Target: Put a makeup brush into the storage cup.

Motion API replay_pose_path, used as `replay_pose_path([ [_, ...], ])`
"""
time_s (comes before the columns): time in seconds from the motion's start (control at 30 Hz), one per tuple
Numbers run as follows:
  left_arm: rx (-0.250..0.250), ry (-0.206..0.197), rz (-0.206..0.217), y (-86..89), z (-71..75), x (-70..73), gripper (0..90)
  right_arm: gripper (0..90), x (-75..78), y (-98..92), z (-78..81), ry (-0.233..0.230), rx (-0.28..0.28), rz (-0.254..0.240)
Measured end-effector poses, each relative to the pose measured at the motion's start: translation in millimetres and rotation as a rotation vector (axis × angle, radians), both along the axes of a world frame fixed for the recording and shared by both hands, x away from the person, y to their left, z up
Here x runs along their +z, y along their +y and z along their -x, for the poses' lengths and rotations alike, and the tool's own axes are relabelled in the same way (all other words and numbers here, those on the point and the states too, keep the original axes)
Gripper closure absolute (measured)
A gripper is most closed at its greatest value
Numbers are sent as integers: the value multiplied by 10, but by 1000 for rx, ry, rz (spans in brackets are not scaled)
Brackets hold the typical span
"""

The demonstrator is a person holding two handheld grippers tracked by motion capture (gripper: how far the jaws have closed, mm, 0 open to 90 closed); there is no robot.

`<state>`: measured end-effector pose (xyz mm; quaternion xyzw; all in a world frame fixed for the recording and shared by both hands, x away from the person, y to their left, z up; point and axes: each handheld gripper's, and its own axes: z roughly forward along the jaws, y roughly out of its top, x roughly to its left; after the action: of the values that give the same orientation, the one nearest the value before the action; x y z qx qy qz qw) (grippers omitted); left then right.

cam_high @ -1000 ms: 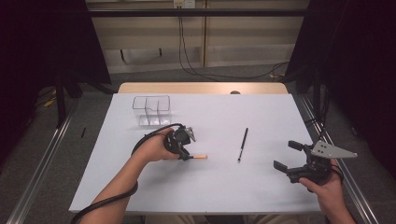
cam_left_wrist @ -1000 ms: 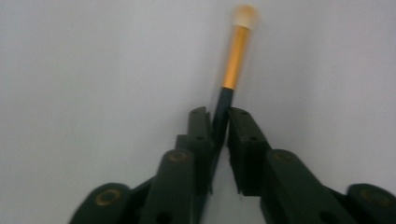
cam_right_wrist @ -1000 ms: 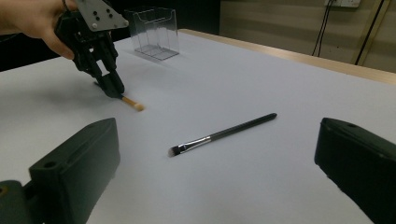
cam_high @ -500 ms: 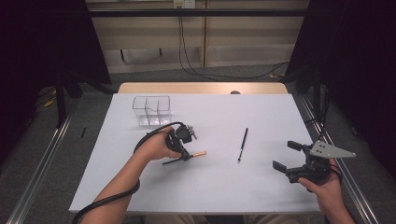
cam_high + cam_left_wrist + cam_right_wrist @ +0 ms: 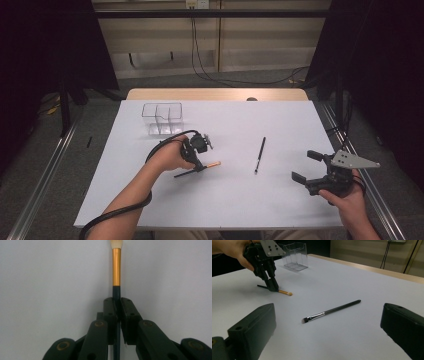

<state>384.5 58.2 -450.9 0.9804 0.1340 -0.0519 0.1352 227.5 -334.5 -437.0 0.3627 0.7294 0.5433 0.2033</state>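
Left gripper (image 5: 202,162): held low over the white table (image 5: 240,200), left of centre, jaws pointing down at the sheet. In the left gripper view its two black jaws sit pressed together on the dark handle of a small brush (image 5: 116,270). The right gripper view shows the same clamp from the side.

Small brush: dark handle, gold-orange ferrule, pale rounded tip. Lies flat or nearly flat on the table; whether it is lifted clear cannot be told. The handle runs back under the left hand (image 5: 167,157), while ferrule and tip stick out past the jaws toward the middle of the table.

Right gripper (image 5: 306,167): near the table's right edge, well apart from the left one. Jaws wide apart, nothing between them; in the right gripper view they frame bare table at the bottom corners.

Second brush (image 5: 259,155): long, thin, black, with a silver ferrule and flat dark bristles. Lies alone between the two grippers, touched by neither. Bristle end points toward the person's side.

Clear organizer (image 5: 162,118): transparent box with dividers, stands at the far left of the table, beyond the left gripper. Compartments look empty.

Cable (image 5: 117,212): black, trails from the left gripper along the forearm to the near edge.
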Motion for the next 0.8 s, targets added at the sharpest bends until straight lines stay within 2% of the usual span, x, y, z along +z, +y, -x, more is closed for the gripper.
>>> replay_pose_path([
  [0.03, -5, 3, -26, -30, -6, 10, 835, 0, 0, 0, -2, 0, 0, 0],
  [0.13, -12, 0, -46, -66, -5, 13, 835, 0, 0, 2, -1, 0, 1, 0],
  [0.23, 3, 1, -39, -77, 6, 4, 834, 0, 5, 2, 4, -4, 2, -1],
  [0.3, -13, 0, -46, -69, -8, 10, 831, 0, 8, 3, 10, -4, 3, -5],
  [0.33, 11, 9, -30, -60, -4, 0, 831, 0, 9, 5, 13, -4, 2, -6],
  [0.4, 8, 11, -27, -51, -8, 1, 830, 0, 12, 10, 20, -8, 5, -6],
  [0.53, 0, 11, -34, -50, -15, 4, 829, 0, 18, 24, 26, -10, 7, -12],
  [0.6, 15, 10, -30, -58, -3, 0, 829, 0, 20, 28, 30, -11, 6, -13],
  [0.63, 2, 11, -45, -58, -13, 10, 829, 0, 21, 31, 32, -13, 7, -12],
  [0.8, 22, 19, -39, -58, -18, 5, 835, 0, 21, 33, 34, -14, 7, -14],
])
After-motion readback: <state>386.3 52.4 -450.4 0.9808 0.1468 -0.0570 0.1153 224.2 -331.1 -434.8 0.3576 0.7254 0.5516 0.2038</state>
